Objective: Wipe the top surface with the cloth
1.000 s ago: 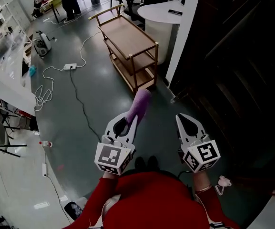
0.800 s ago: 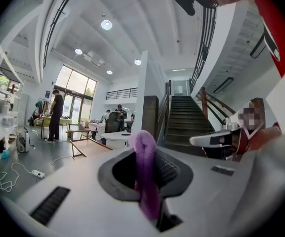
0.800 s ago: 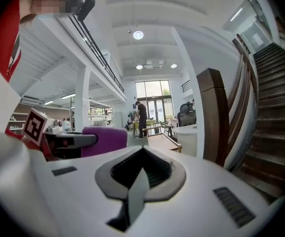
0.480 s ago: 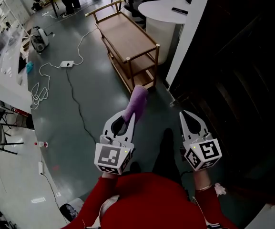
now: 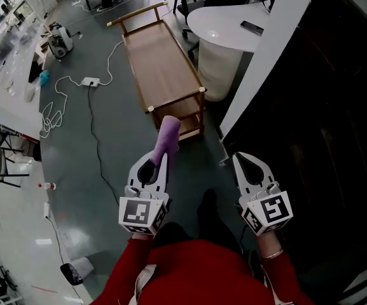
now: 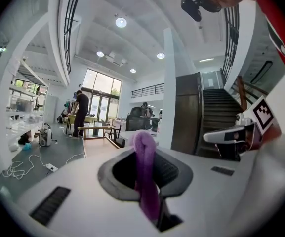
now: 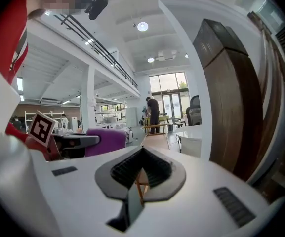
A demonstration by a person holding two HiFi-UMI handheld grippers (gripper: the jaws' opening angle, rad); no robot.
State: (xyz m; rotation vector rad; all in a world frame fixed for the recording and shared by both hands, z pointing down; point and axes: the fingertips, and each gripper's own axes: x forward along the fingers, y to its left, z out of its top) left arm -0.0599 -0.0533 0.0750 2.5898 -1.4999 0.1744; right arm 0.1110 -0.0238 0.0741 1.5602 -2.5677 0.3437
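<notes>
Floor: dark grey glossy floor (image 5: 107, 145), carrying a light wooden two-tier trolley (image 5: 164, 75), a white power strip (image 5: 90, 81) with its cable, and a small clear bottle (image 5: 45, 186).
Table: white round table (image 5: 218, 24) beside the trolley, with a small dark flat object (image 5: 252, 27) on top.

Location: open-plan workshop hall. Indicators: grey floor (image 5: 107, 151) with power strip (image 5: 91, 81) and cables (image 5: 95, 126), wooden cart (image 5: 161, 62), round white table (image 5: 218, 21), staircase (image 6: 214, 100).

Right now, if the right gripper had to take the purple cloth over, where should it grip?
Likely the free end of the cloth, from the right: it sticks out beyond the left gripper, whose fingers pinch only its lower part.
</notes>
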